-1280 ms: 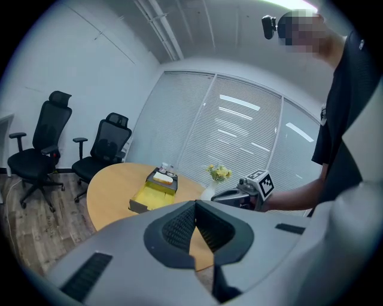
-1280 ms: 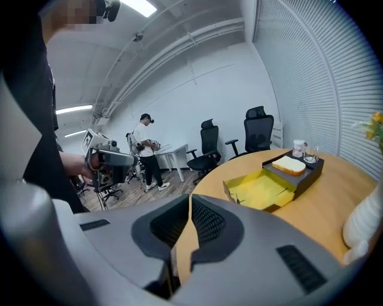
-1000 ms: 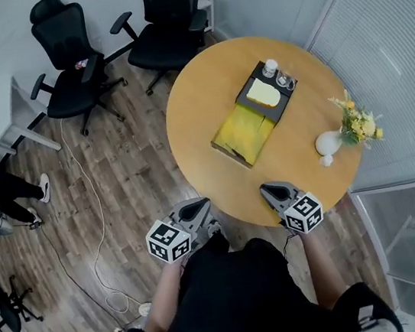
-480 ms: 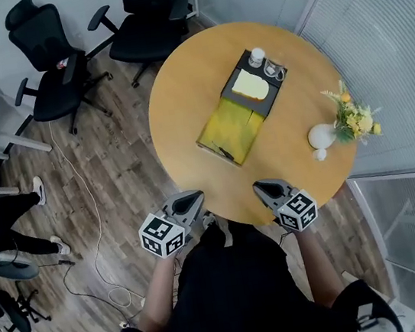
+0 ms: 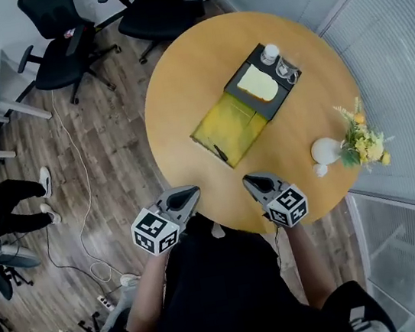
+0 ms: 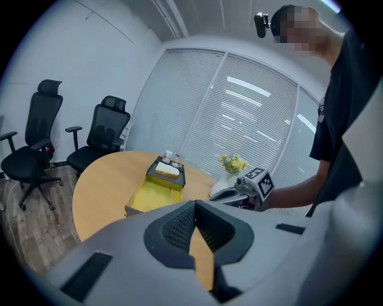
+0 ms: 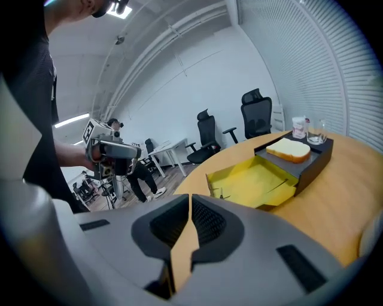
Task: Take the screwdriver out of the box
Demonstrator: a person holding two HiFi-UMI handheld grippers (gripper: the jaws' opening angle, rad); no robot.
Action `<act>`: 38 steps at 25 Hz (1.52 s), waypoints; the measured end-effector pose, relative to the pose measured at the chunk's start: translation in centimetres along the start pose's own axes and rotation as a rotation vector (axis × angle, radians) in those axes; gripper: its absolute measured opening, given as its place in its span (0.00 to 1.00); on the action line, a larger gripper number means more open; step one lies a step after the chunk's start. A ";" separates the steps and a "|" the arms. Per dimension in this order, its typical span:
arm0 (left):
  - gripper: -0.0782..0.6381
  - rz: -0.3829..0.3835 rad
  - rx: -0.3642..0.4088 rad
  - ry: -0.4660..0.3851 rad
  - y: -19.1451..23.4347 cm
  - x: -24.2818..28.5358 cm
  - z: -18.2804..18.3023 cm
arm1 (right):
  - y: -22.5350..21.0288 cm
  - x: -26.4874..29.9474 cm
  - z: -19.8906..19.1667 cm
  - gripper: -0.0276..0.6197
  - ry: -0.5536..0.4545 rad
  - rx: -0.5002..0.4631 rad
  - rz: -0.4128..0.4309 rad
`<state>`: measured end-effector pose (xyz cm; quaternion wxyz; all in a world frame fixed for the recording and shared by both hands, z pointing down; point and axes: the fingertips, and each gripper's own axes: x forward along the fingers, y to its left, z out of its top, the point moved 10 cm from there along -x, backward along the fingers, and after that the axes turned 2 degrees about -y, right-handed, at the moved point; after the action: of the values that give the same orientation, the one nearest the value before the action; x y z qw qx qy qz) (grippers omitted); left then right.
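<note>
An open yellow box (image 5: 231, 125) lies near the middle of the round wooden table (image 5: 178, 73). A thin dark screwdriver (image 5: 221, 153) rests inside it at the near corner. My left gripper (image 5: 188, 193) hangs at the table's near edge, left of the box, with its jaws together and nothing in them. My right gripper (image 5: 250, 180) is level with it over the table edge, also shut and empty. The box (image 6: 152, 197) shows ahead past the left gripper (image 6: 195, 204), and the box (image 7: 254, 179) lies beyond the right gripper (image 7: 190, 197).
A black tray (image 5: 286, 89) with a slice of bread (image 5: 259, 84), a cup and a glass adjoins the box's far end. A white vase with flowers (image 5: 321, 150) stands at the right. Office chairs (image 5: 64, 36) and a floor cable (image 5: 84, 218) lie to the left; blinds cover the window on the right.
Both grippers have come forward and a little down, up to the table's near edge. The box now lies closer in front of them. Both stay shut.
</note>
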<state>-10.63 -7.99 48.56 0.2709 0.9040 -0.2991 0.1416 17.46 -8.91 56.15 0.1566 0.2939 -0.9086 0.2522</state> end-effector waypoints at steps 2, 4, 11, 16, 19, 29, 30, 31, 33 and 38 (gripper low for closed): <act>0.12 0.020 -0.012 0.004 -0.1 0.3 -0.3 | -0.8 0.8 -0.2 0.06 0.021 -0.010 0.024; 0.12 0.039 -0.031 0.008 0.1 0.1 -0.7 | -1.3 1.8 -0.1 0.06 0.040 -0.026 0.043; 0.12 0.035 -0.094 0.041 2.3 0.7 -2.4 | -3.5 5.4 0.7 0.06 0.102 -0.040 0.043; 0.12 -0.016 -0.084 0.065 3.9 2.5 -2.1 | -4.3 7.3 1.2 0.06 0.140 -0.034 0.028; 0.12 -0.035 -0.097 0.070 4.3 3.2 -2.3 | -4.7 8.5 1.2 0.06 0.191 -0.017 0.024; 0.12 -0.058 -0.147 0.085 6.6 3.8 -3.6 | -5.8 12.9 1.6 0.06 0.423 -0.055 0.011; 0.12 -0.058 -0.152 0.082 6.9 3.8 -3.6 | -5.9 13.3 1.5 0.06 0.443 -0.064 0.010; 0.12 -0.059 -0.155 0.081 7.2 3.9 -3.7 | -6.0 13.6 1.4 0.06 0.460 -0.068 0.009; 0.12 -0.062 -0.159 0.081 7.8 4.0 -3.8 | -6.1 14.2 1.2 0.06 0.487 -0.064 0.006; 0.12 -0.076 -0.181 0.087 9.0 4.2 -4.3 | -6.3 15.5 0.9 0.06 0.551 -0.037 -0.011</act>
<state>-13.30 -13.54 57.40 0.3694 0.8794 -0.2641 0.1428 9.14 -20.90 64.39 0.4046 0.2164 -0.8344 0.3053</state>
